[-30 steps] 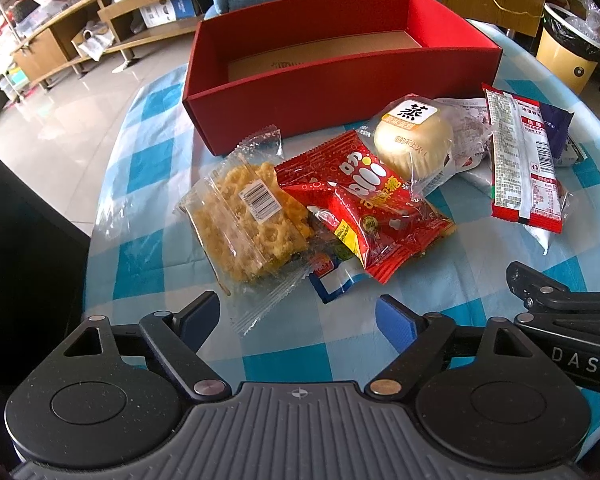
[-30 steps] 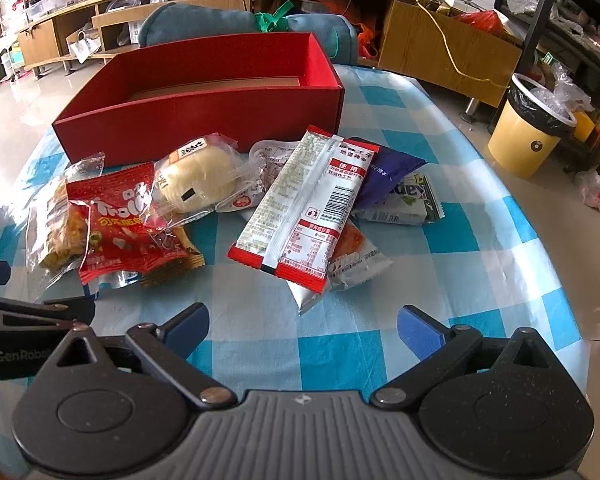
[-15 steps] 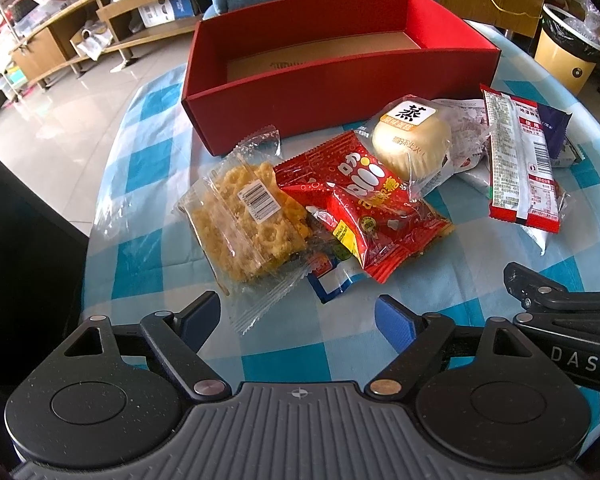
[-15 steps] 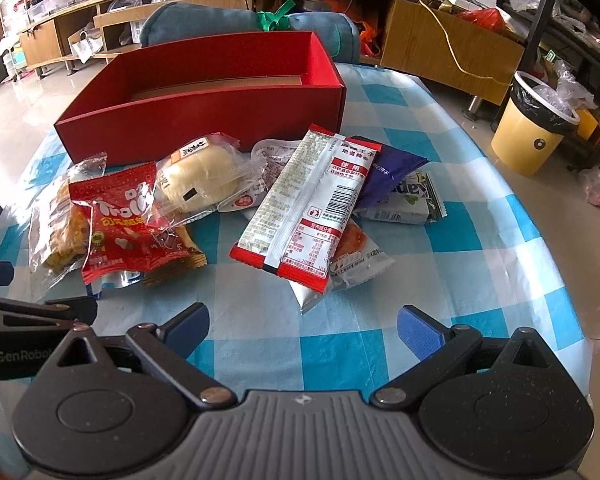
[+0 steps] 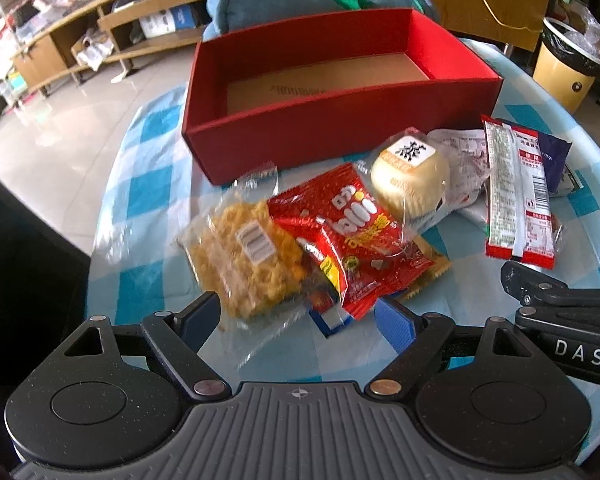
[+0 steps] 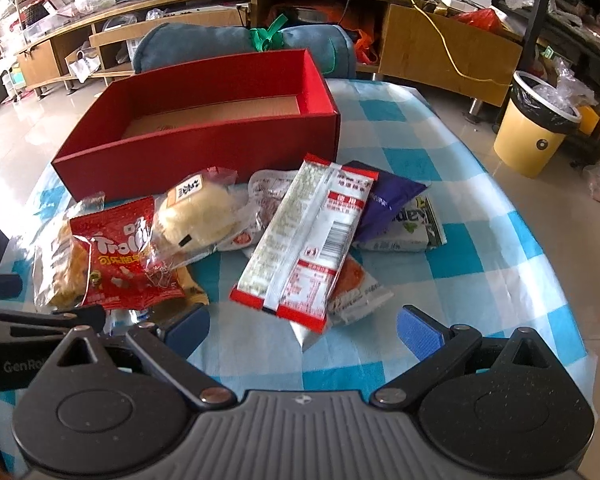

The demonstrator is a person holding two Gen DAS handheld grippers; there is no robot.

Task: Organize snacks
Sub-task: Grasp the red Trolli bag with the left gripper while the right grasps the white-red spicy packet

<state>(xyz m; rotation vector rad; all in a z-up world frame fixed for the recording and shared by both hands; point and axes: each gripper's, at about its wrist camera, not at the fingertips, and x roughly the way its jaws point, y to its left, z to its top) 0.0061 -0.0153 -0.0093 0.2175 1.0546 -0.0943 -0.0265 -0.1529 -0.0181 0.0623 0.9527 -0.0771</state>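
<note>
An empty red box (image 5: 340,136) with a cardboard floor stands at the back of the checked table. In front of it lie a clear bag of yellow crisps (image 5: 248,264), a red Trolli bag (image 5: 356,240), a wrapped bun (image 5: 410,178) and a long red-and-white packet (image 5: 516,196). My left gripper (image 5: 298,320) is open, and the near edge of the crisp bag shows between its fingers, not pressed. My right gripper (image 6: 302,326) is open just short of the long packet (image 6: 312,232). A purple packet (image 6: 388,200) and a green-and-white one (image 6: 404,228) lie beyond.
A rolled blue cushion (image 6: 240,46) lies behind the red box (image 6: 204,148). A yellow bin (image 6: 536,128) stands on the floor at the right, past the table's round edge (image 6: 540,240). Wooden shelves line the back wall. The other gripper's arm (image 5: 560,312) reaches in from the right.
In both views the snacks now sit a little lower and nearer to the fingertips. Both grippers' jaws stand as wide as before, and nothing was picked up.
</note>
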